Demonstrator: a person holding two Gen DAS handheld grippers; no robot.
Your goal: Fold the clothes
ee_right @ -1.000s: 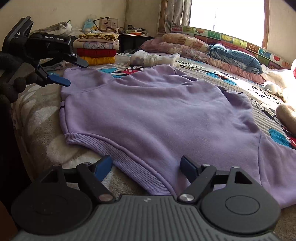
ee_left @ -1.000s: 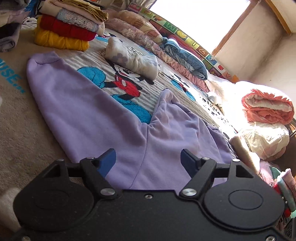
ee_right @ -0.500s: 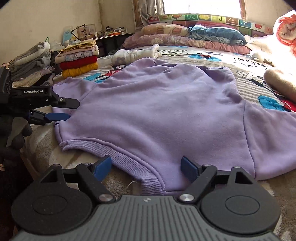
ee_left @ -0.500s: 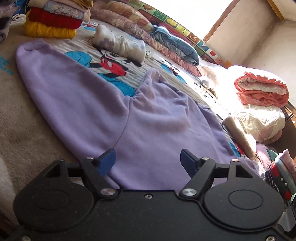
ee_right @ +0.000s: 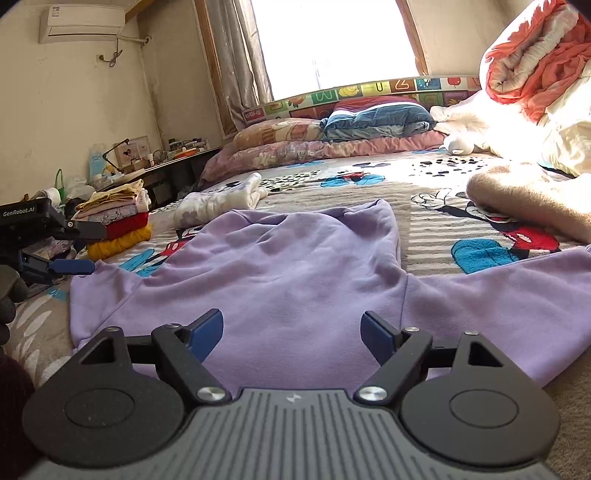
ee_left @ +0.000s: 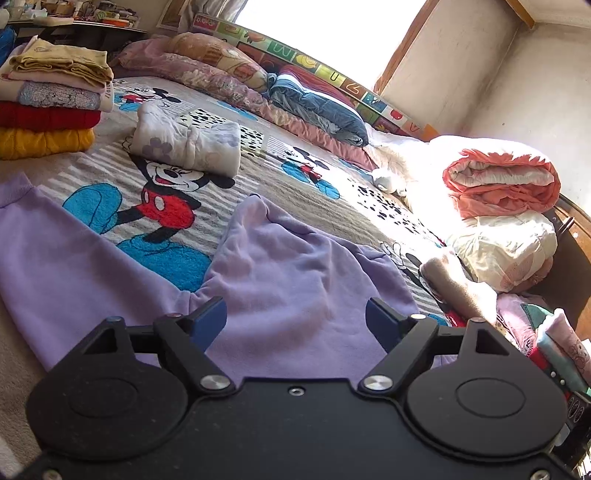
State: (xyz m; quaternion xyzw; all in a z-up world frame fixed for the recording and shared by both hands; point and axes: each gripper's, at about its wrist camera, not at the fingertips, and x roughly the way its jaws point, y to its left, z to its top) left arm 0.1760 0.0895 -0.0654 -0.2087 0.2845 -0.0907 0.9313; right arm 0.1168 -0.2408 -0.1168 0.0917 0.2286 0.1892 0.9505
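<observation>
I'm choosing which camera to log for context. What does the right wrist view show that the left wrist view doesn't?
Only the right wrist view shows the left gripper from the side, open over the bed's edge, plus the wall air conditioner and the curtain.

Only the left wrist view shows the folded clothes at the far right edge.

Both show the purple sweatshirt spread flat, the stack of folded clothes, the white rolled garment, the orange quilt and the window. The right gripper is open too.
</observation>
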